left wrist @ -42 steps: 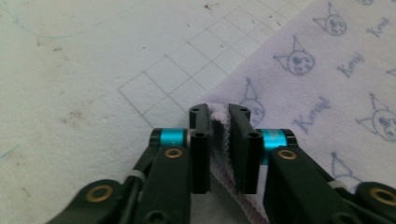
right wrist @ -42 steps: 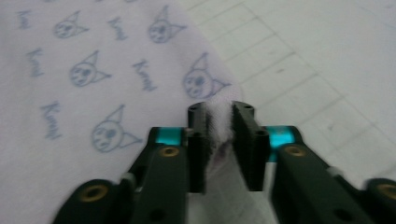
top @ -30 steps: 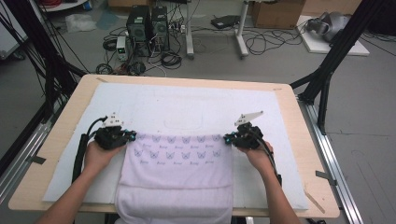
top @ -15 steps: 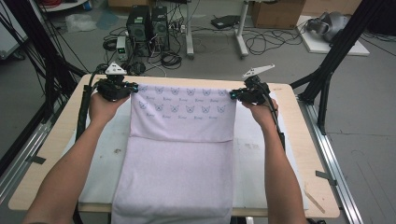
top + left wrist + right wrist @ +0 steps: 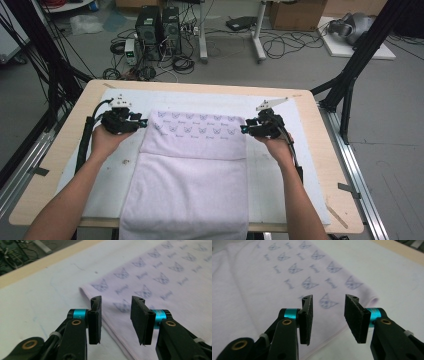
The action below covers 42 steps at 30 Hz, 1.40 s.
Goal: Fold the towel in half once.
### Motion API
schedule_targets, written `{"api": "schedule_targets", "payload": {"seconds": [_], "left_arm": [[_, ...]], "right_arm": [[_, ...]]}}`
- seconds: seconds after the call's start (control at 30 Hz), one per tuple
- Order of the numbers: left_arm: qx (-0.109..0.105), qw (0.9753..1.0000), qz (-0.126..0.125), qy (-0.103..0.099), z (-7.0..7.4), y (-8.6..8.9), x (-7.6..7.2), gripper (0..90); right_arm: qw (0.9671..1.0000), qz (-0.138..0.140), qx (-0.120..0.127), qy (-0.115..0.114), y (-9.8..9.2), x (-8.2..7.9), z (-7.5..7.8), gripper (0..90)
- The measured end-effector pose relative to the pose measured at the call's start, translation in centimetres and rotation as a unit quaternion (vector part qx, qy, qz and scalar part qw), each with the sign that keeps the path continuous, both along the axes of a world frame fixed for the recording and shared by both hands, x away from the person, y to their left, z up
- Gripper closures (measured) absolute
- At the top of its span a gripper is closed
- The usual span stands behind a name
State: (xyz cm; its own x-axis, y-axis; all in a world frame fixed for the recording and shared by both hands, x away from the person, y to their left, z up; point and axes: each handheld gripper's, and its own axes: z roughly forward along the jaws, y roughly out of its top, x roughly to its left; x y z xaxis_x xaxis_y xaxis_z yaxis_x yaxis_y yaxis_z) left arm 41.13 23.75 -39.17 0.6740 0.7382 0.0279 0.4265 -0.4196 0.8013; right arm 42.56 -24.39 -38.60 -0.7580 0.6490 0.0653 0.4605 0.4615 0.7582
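Lilac terry cloth, a towel (image 5: 192,170) printed with small butterfly motifs, lies down the middle of the white mat (image 5: 300,165) on the desk (image 5: 330,150); its far band is folded back over the plain part and its near end hangs over the desk's front edge. The left claw (image 5: 141,121) sits at the fold's left corner and the right claw (image 5: 244,130) at its right corner. Both are released: in each gripper view the black jaws stand apart with nothing between them, poised just above the towel's edge. The step in hand looks like one fold laid down and let go. Next, I judge, comes a fresh grip: each claw must find a new pair of corners, likely at the near end, close on a single edge, and carry it evenly so the layers stay square.
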Motion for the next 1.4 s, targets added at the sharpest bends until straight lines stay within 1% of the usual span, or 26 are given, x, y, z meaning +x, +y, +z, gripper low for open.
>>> {"api": "schedule_targets", "payload": {"seconds": [0.03,0.07,0.1,0.17,0.2,0.33,0.4,0.43,0.5,0.63,0.7,0.83,0.87,1.0,1.2,1.23,1.27,1.3,1.33,1.4], "left_arm": [[0.0,1.0,-0.007,0.001,-0.4,-0.1,-0.5,61.1],[0.0,0.9999,-0.016,-0.001,-0.9,-0.1,-1.3,61.2],[-0.003,0.9998,-0.02,0.001,-1.2,-0.1,-1.6,61.5],[-0.006,0.9996,-0.029,0.004,-1.8,0.0,-2.5,61.7],[-0.01,0.9994,-0.032,0.005,-2.1,0.0,-2.9,61.9],[-0.021,0.9986,-0.047,0.012,-2.9,0.4,-3.9,62.4],[-0.026,0.9981,-0.054,0.014,-3.3,0.5,-4.2,62.5],[-0.026,0.9979,-0.058,0.015,-3.4,0.5,-4.3,62.6],[-0.023,0.9976,-0.063,0.02,-3.7,0.5,-4.3,62.6],[-0.022,0.9969,-0.072,0.023,-4.0,0.2,-4.4,62.4],[-0.018,0.9967,-0.075,0.026,-4.2,0.0,-4.5,61.9],[-0.015,0.9965,-0.077,0.031,-4.5,0.0,-4.6,60.8],[-0.015,0.9965,-0.077,0.03,-4.5,-0.1,-4.7,60.8],[-0.01,0.9965,-0.076,0.033,-4.7,-0.1,-4.7,60.6],[-0.006,0.9963,-0.08,0.031,-4.7,-0.2,-4.7,60.6],[-0.006,0.9963,-0.08,0.032,-4.7,-0.2,-4.7,60.6],[-0.008,0.9962,-0.08,0.032,-4.7,-0.3,-4.7,60.6],[-0.007,0.9962,-0.081,0.031,-4.7,-0.3,-4.7,60.6],[-0.007,0.9963,-0.08,0.03,-4.7,-0.3,-4.7,60.4],[-0.007,0.9961,-0.082,0.031,-4.8,-0.3,-4.7,60.4]], "right_arm": [[1.0,0.006,0.005,-0.003,0.1,-0.5,-0.4,58.6],[0.9999,0.01,0.004,0.001,0.3,-1.1,-0.8,58.6],[0.9999,0.017,0.002,-0.001,0.5,-1.7,-1.3,58.7],[0.9997,0.023,-0.002,0.007,0.7,-2.4,-1.9,58.7],[0.9997,0.026,-0.002,0.003,0.8,-2.8,-2.3,59.0],[0.9993,0.036,0.006,0.009,0.8,-3.7,-3.2,59.1],[0.9991,0.039,0.004,0.015,0.8,-3.9,-3.6,58.8],[0.9986,0.047,-0.002,0.025,0.8,-4.0,-3.8,58.2],[0.9983,0.05,-0.006,0.03,0.9,-4.1,-3.9,57.9],[0.9976,0.06,-0.022,0.026,1.6,-4.3,-4.1,56.6],[0.9973,0.062,-0.03,0.027,1.8,-4.4,-4.2,55.7],[0.9969,0.061,-0.037,0.031,2.2,-4.5,-4.3,53.1],[0.9969,0.063,-0.037,0.029,2.2,-4.5,-4.3,52.8],[0.9969,0.061,-0.037,0.031,2.3,-4.7,-4.1,51.6],[0.9971,0.063,-0.036,0.022,2.2,-5.4,-3.6,50.9],[0.9973,0.063,-0.034,0.013,2.1,-5.6,-3.6,51.0],[0.9976,0.061,-0.03,0.009,2.0,-5.8,-3.6,51.0],[0.9978,0.059,-0.028,0.012,1.9,-6.0,-3.6,50.8],[0.9979,0.059,-0.026,0.008,1.8,-6.1,-3.8,50.7],[0.9982,0.055,-0.022,0.012,1.6,-6.3,-4.0,50.5]]}}
